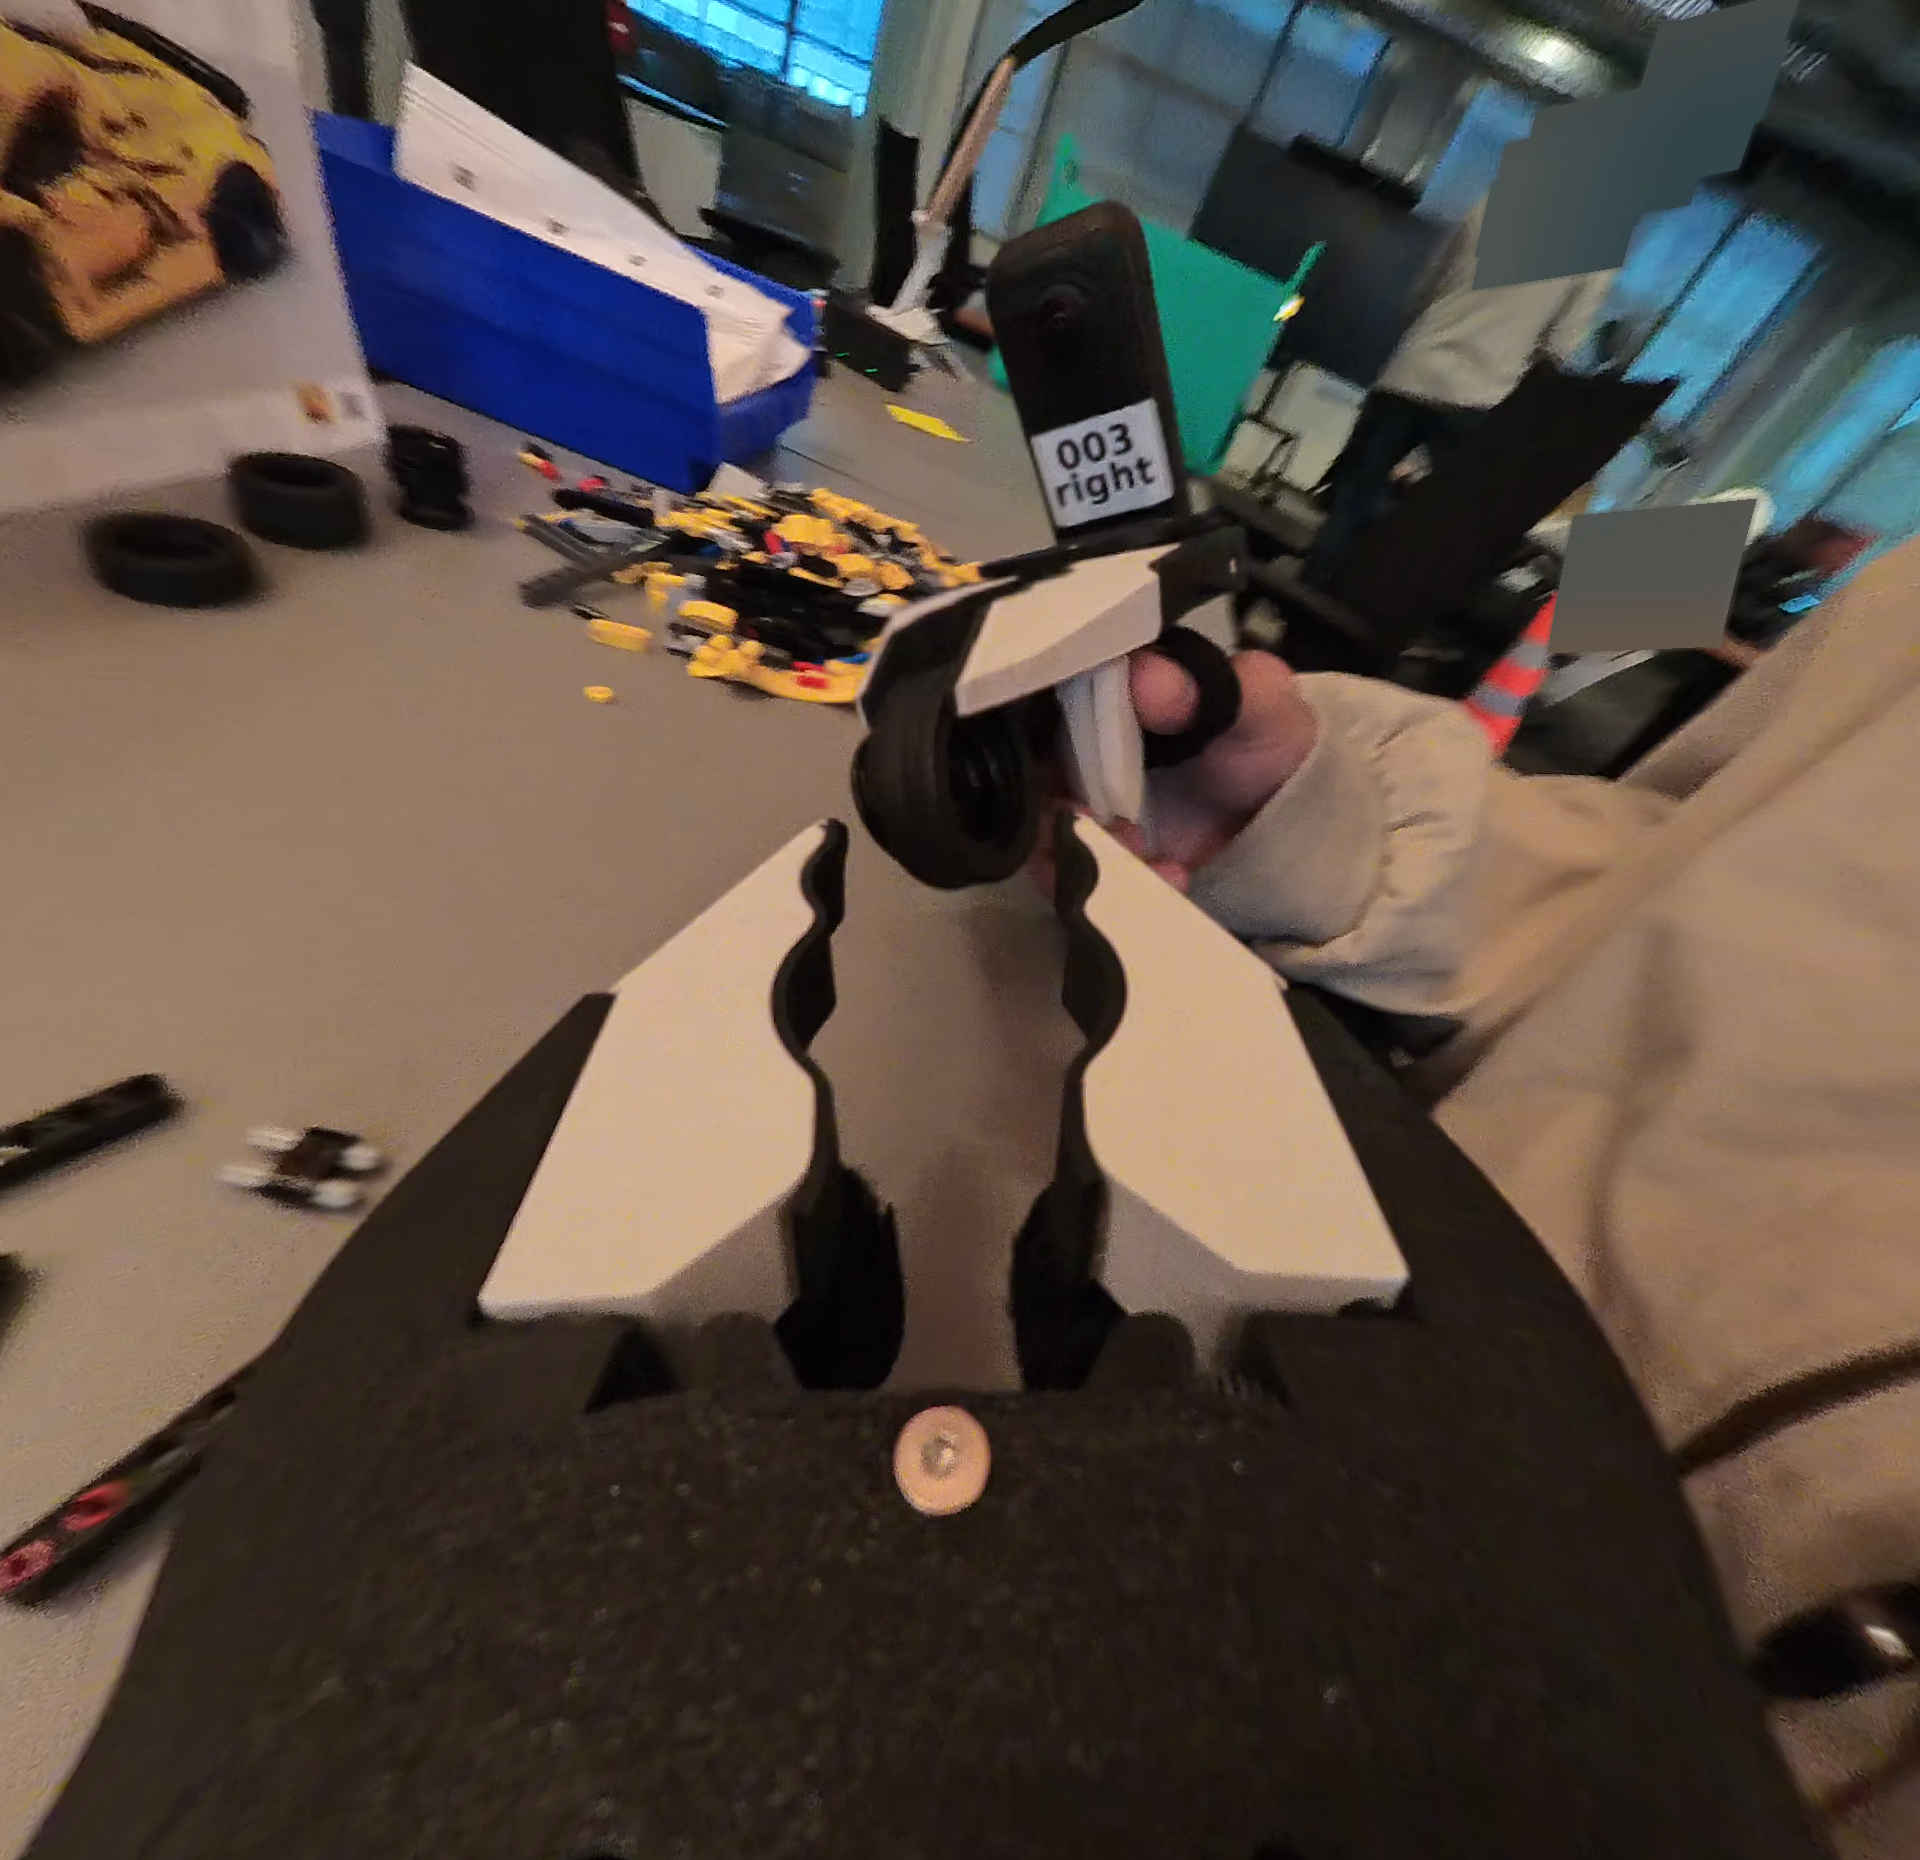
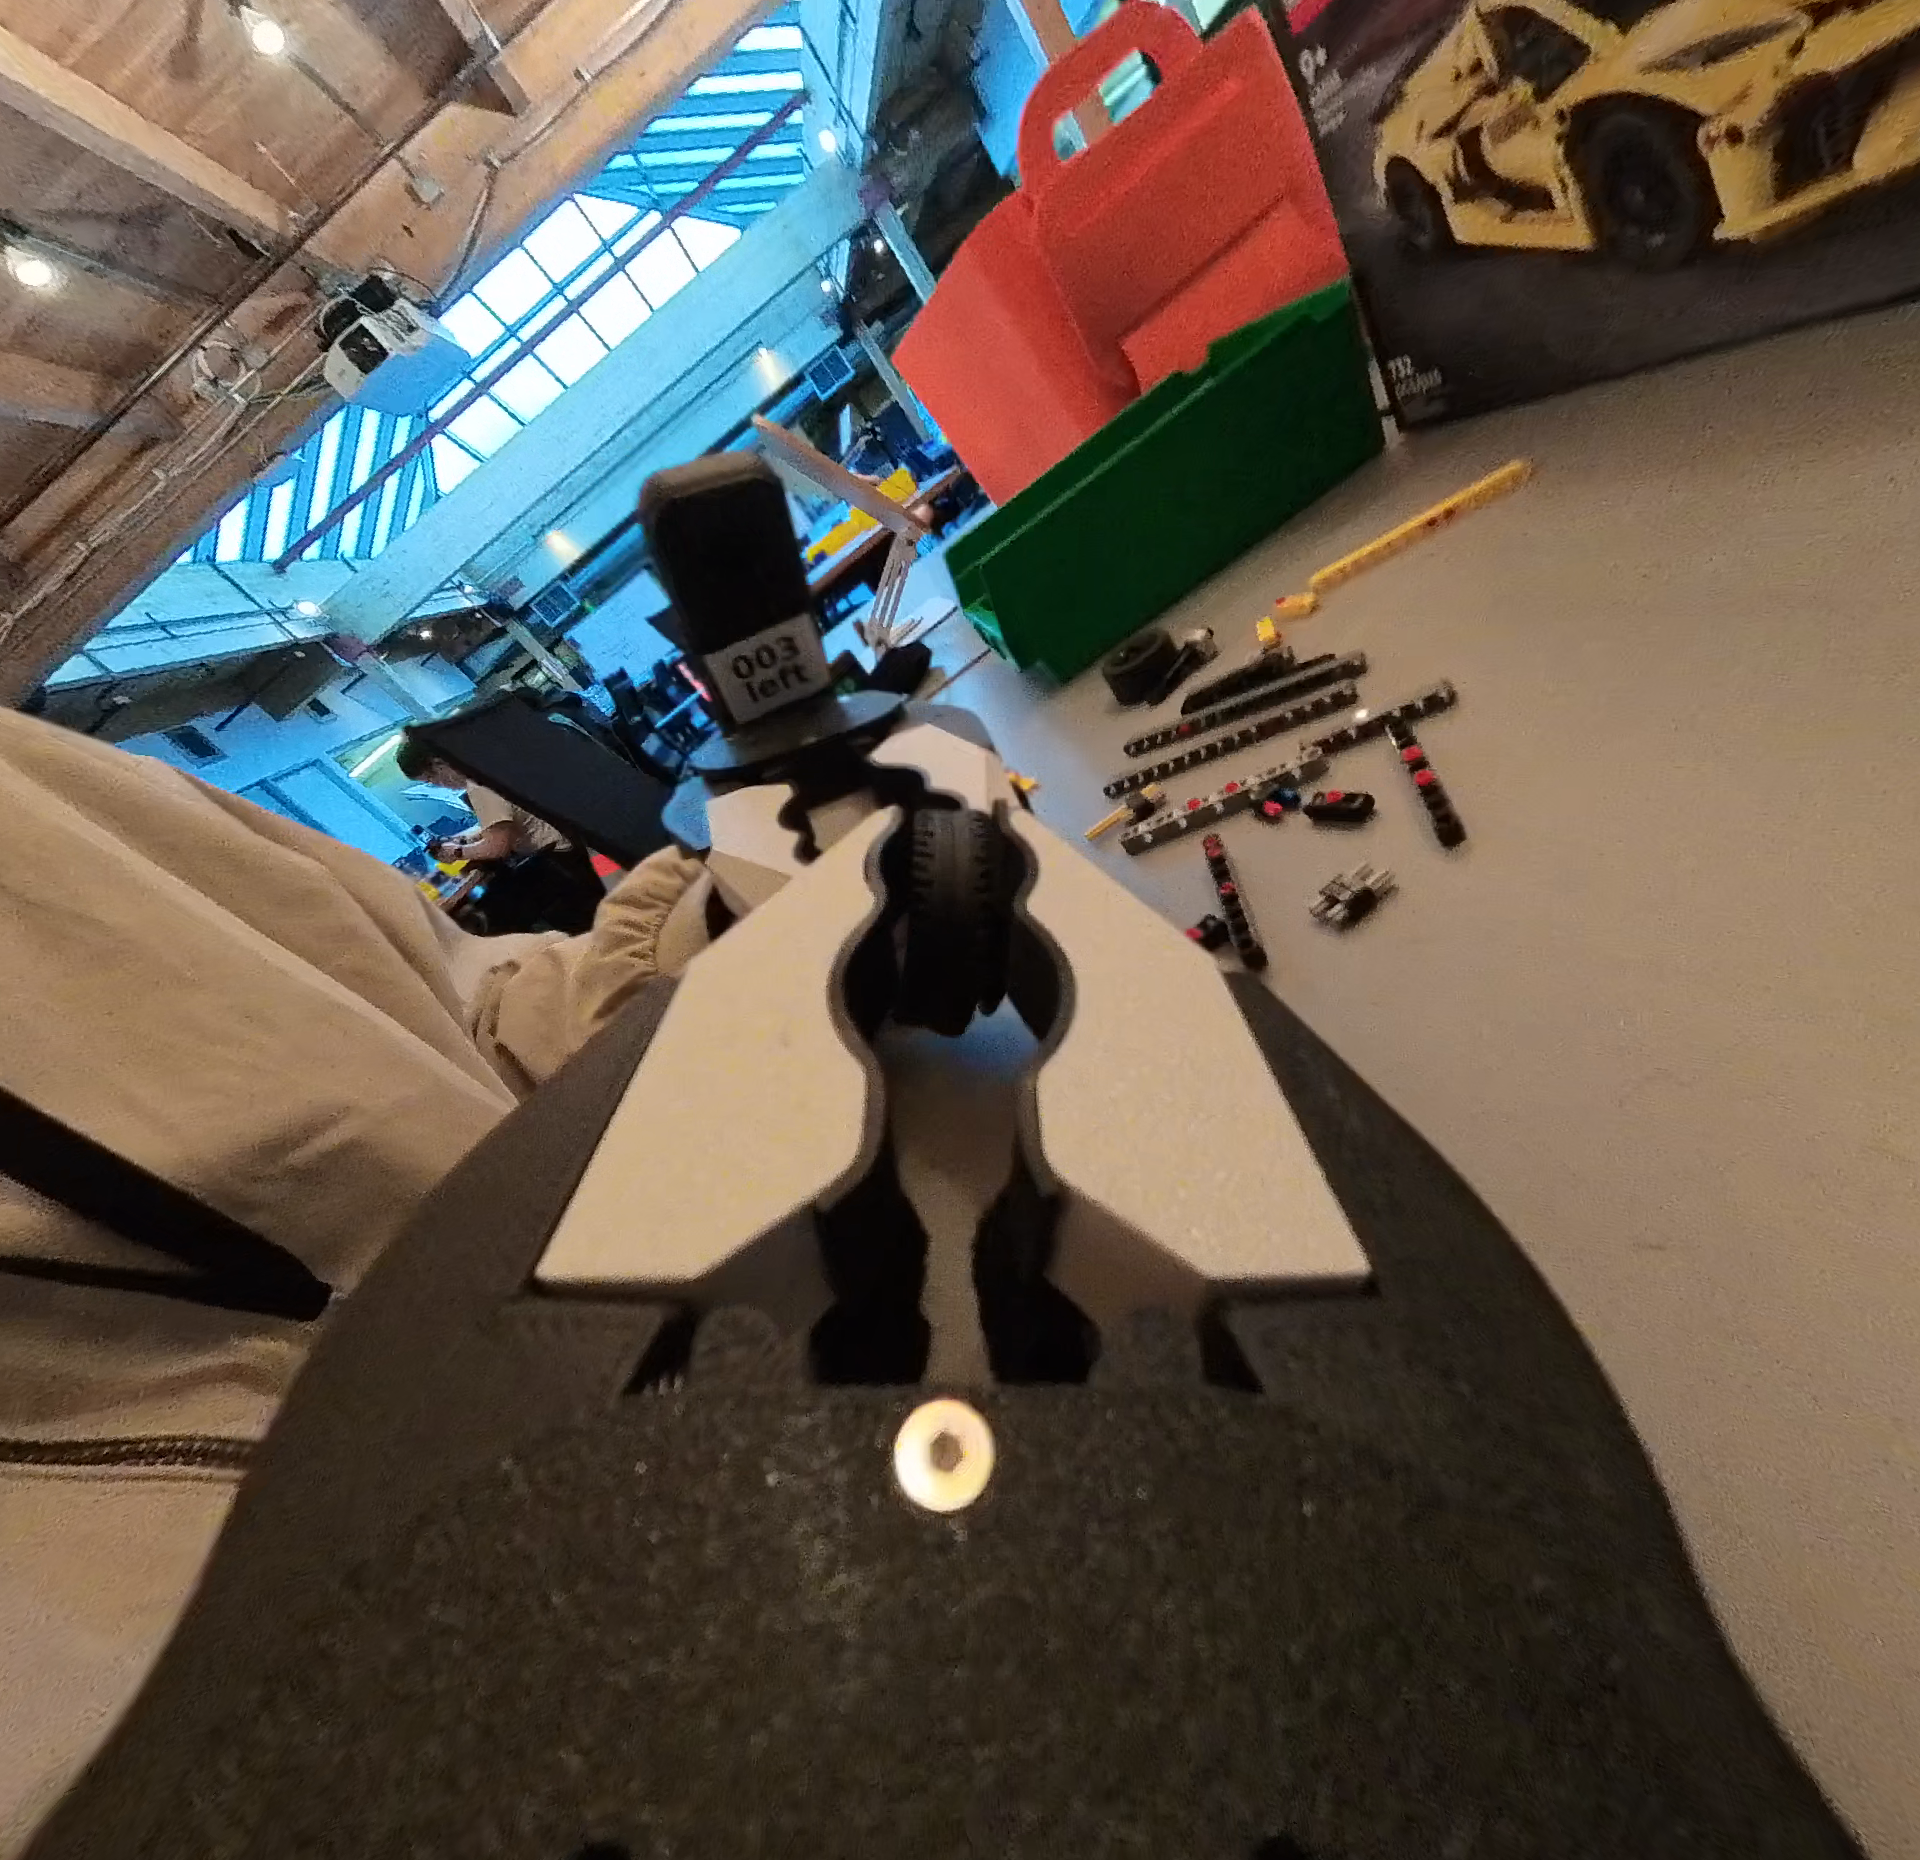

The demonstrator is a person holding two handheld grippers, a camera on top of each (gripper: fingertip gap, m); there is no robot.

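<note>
1. While your right hand-held gripper [image 2: 951, 854] clamps the black tyre [image 2: 951, 911] at its fingertips, the wheel hangs above the grey desk [image 1: 312, 823].
2. Its hub opening faces your left hand-held gripper [image 1: 951, 844], so the axle line runs roughly between the two tools.
3. Your left hand-held gripper is spread apart and empty, its tips just beside the tyre.
4. Loose yellow and black bricks [image 1: 758, 584] lie well beyond.

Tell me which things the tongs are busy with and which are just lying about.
In hand:
- right tongs, shut on the black toy tyre
- left tongs, open, tips beside the tyre

Lying about:
- three loose tyres
- yellow and black brick pile
- blue bin
- green bin
- black beams
</note>
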